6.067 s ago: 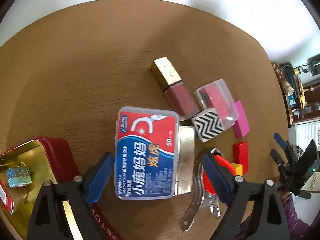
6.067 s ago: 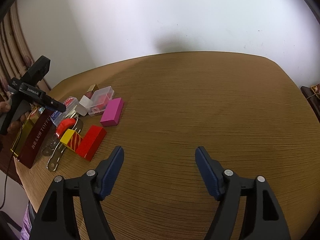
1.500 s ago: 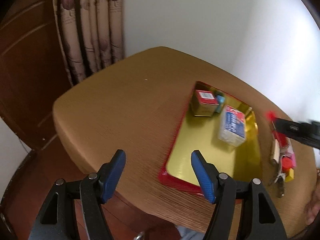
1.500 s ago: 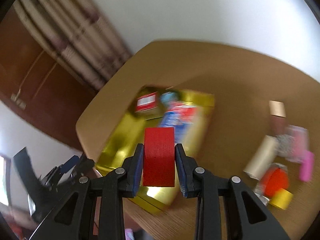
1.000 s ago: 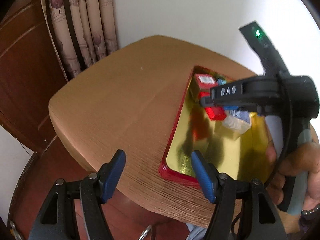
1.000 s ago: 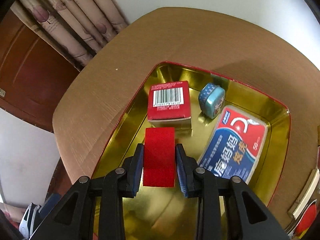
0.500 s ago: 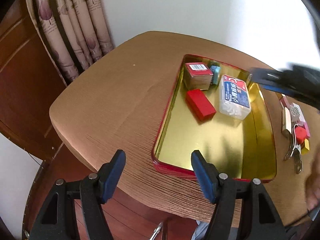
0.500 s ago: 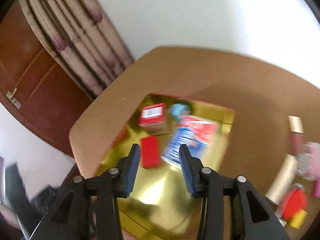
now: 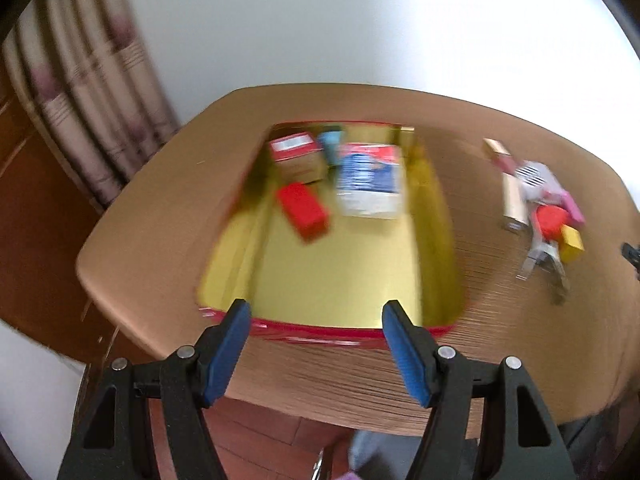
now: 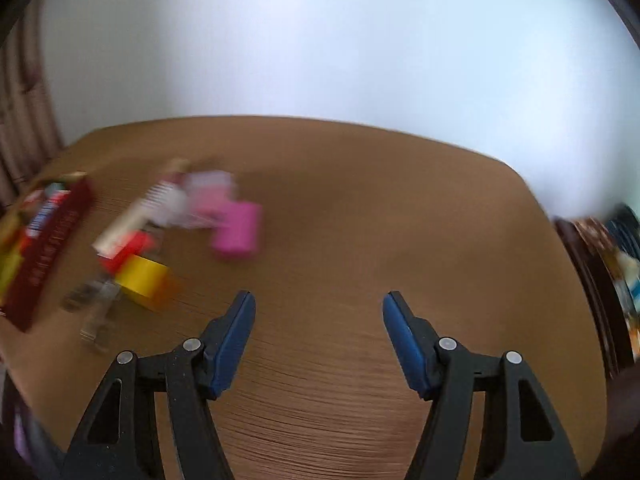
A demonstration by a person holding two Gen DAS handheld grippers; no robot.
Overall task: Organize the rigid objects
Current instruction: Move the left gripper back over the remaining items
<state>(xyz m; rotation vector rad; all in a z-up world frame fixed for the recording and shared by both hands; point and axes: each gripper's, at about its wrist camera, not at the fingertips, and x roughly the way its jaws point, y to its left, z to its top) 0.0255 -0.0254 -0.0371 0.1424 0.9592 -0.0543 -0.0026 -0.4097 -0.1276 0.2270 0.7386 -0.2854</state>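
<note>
Left wrist: tin tray (image 9: 328,330) holds red block (image 9: 303,210), floss box (image 9: 370,179), carton (image 9: 295,155); both grippers gape empty.

The left gripper (image 9: 316,316) points steeply downward, its blue-padded jaws spread wide with nothing between them. The right gripper (image 10: 319,308) also tilts downward; its jaws have just been opening and stand apart, holding nothing.

A rounded wooden table (image 9: 168,216) stands against a plain white wall (image 9: 360,24). Patterned curtains (image 9: 80,92) hang at its left (blurred), beside dark wood panelling (image 9: 24,200). Reddish floorboards (image 9: 256,440) show below.
</note>
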